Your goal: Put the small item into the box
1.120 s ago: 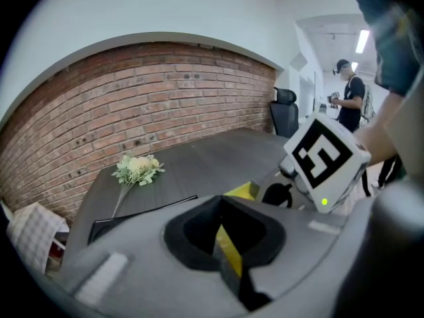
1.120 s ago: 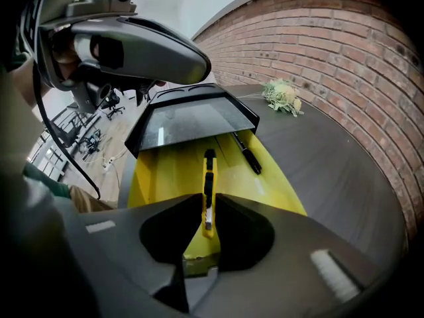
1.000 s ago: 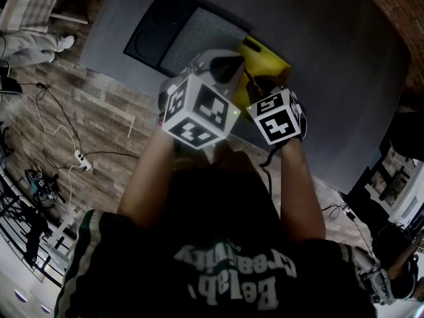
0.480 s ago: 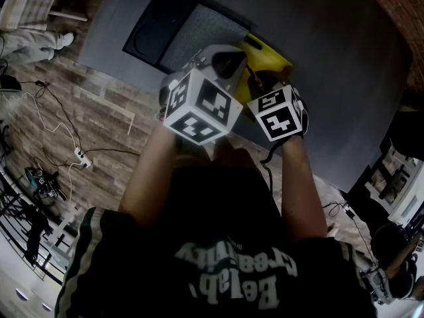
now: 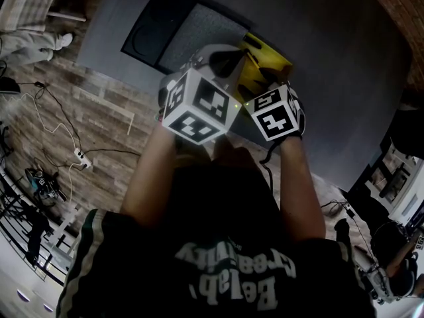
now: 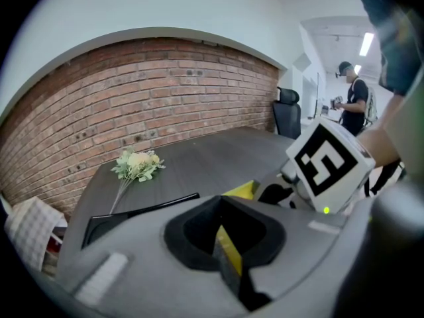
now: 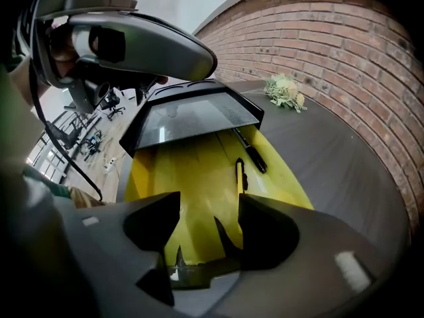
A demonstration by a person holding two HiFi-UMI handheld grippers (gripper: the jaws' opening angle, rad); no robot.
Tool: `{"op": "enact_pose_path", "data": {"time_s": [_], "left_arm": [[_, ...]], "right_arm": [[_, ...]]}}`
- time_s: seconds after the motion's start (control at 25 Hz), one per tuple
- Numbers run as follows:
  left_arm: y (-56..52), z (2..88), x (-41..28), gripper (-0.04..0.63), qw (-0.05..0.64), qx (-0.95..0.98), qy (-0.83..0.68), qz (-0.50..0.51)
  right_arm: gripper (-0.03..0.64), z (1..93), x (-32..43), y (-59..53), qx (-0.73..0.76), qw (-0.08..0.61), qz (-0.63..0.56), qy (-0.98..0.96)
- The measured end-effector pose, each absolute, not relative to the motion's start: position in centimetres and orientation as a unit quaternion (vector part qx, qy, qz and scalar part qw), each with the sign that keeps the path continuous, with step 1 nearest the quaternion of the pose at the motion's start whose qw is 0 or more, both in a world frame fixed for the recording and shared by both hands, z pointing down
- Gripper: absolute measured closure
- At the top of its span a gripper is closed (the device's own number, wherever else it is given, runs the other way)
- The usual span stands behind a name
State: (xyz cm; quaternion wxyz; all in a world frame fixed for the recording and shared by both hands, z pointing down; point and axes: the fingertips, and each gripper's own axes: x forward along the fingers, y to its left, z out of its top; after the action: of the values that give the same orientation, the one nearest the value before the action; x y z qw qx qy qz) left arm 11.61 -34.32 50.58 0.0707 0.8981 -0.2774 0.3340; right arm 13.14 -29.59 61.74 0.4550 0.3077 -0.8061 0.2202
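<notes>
Over yellow box (image 7: 199,171) | right gripper (image 7: 205,211) just opened, empty; small item (image 7: 240,172) beyond jaws | left gripper (image 6: 226,247) pinching box edge

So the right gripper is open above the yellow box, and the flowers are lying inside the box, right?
Not quite. The flowers aren't in the yellow box. They lie on the dark table by the brick wall, as the right gripper view shows. The rest is right: the right gripper is open above the box. Its jaws have just been opening, with nothing between them.
</notes>
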Motion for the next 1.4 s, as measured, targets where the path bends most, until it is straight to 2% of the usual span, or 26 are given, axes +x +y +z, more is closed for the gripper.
{"op": "enact_pose_path", "data": {"time_s": [0.2,0.24,0.28,0.32,1.4], "left_arm": [[-34.0,50.9,12.0,0.592,0.076,0.898,-0.277,0.334],[-34.0,50.9,12.0,0.592,0.076,0.898,-0.276,0.334],[-33.9,51.0,12.0,0.592,0.077,0.898,-0.276,0.335],[-33.9,51.1,12.0,0.593,0.078,0.897,-0.276,0.335],[-32.3,49.3,12.9,0.592,0.057,0.899,-0.266,0.345]], "right_arm": [[0.336,61.7,13.6,-29.6,0.314,0.46,0.215,-0.803],[0.359,61.6,13.8,-29.6,0.317,0.463,0.209,-0.801],[0.435,61.4,14.1,-29.7,0.323,0.467,0.2,-0.798],[0.612,61.2,14.5,-29.9,0.33,0.47,0.192,-0.796],[0.612,57.2,15.0,-28.3,0.32,0.432,0.191,-0.821]]}}
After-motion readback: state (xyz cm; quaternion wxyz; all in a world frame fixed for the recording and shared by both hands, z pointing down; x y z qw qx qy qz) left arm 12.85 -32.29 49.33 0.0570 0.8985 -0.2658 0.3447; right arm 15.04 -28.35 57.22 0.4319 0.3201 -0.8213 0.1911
